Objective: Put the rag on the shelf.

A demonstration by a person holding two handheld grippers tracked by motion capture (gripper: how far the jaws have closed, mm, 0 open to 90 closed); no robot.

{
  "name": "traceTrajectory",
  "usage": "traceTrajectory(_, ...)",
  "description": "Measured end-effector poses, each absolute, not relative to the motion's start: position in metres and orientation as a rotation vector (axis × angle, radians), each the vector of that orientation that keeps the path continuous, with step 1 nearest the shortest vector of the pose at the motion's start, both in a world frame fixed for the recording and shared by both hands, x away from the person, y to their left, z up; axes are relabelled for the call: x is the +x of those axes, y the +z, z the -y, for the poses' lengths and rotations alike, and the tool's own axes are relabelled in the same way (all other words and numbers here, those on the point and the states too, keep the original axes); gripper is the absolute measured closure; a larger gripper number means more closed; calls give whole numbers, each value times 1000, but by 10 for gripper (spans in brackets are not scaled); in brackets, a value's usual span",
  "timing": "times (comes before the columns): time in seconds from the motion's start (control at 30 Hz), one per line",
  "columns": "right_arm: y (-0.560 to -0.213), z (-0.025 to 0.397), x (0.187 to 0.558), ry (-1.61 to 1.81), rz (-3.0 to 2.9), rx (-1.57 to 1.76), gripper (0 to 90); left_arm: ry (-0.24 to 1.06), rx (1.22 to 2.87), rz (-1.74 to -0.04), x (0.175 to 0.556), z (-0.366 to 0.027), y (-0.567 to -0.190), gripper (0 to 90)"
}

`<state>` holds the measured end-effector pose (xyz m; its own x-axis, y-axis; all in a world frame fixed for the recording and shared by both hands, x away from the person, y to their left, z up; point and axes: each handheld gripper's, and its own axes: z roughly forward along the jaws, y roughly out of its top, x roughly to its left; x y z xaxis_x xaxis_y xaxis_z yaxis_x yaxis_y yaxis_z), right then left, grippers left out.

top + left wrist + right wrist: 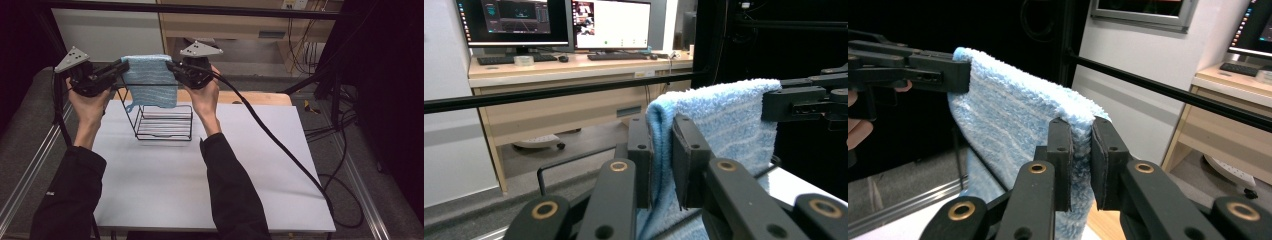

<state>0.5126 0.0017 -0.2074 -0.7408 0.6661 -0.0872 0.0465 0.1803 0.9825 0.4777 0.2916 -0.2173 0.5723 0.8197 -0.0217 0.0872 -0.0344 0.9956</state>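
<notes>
Two grippers hold one blue towel [149,80] between them in the upper middle of the high view; the left gripper [121,66] pinches its left top corner and the right gripper [172,66] its right top corner; no brand, label or readable writing shows on the towel or the grippers, and the text on the monitors [556,22] at the top of the left gripper view is too small to read. The towel's top edge runs level from left to right across the frame, stretched between the two sets of jaws, and that is its long axis as held; the rest of the cloth hangs straight down from that edge, its lower hem reaching the top of the black wire rack [164,122] standing on the white table [210,190] just below; a small loop of cloth dangles at the lower left corner. In the left gripper view the cloth's folded edge stands upright between the fingers [640,165], both pads closed against it, and the towel runs off to the right of the frame to the other gripper's jaws; in the right gripper view the fingers [1060,165] are likewise clamped on the towel's edge, and the cloth stretches to the upper left of the frame; on each side the cloth passes right between the pads and spills below them.
</notes>
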Motion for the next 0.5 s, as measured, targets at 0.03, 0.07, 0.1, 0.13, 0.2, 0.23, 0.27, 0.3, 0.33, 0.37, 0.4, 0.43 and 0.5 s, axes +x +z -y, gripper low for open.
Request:
traceTrajectory(0.03, -207, -1, 510, 1599, -1956, 658, 810, 702, 1509, -801, 475, -292, -218, 798)
traceTrajectory(0.07, -207, -1, 508, 1603, -1958, 651, 810, 698, 1510, -799, 473, -293, -218, 797)
traceTrajectory(0.1, -206, -1, 506, 1603, -1965, 644, 810, 694, 1512, -798, 471, -294, -219, 796)
traceTrajectory(0.13, -206, 0, 505, 1604, -1971, 641, 810, 690, 1513, -797, 470, -294, -220, 795)
traceTrajectory(0.2, -206, 0, 502, 1600, -1985, 633, 809, 685, 1517, -800, 467, -295, -221, 794)
traceTrajectory(0.23, -206, 0, 500, 1598, -1990, 624, 809, 681, 1520, -801, 465, -296, -222, 792)
traceTrajectory(0.27, -207, 0, 498, 1588, -1999, 617, 809, 681, 1521, -800, 464, -296, -224, 791)
traceTrajectory(0.3, -207, -1, 497, 1580, -2007, 605, 809, 678, 1522, -799, 463, -297, -224, 790)
traceTrajectory(0.33, -207, -1, 495, 1580, -2008, 602, 809, 674, 1521, -800, 462, -297, -226, 789)
traceTrajectory(0.37, -208, -1, 494, 1574, -2015, 597, 809, 671, 1524, -801, 460, -297, -227, 788)
traceTrajectory(0.4, -208, -1, 492, 1569, -2018, 590, 809, 669, 1526, -804, 459, -298, -228, 786)
traceTrajectory(0.43, -208, -1, 491, 1568, -2023, 585, 809, 664, 1526, -808, 458, -298, -230, 784)
traceTrajectory(0.5, -209, 0, 489, 1560, -2041, 574, 809, 658, 1532, -808, 455, -298, -232, 781)
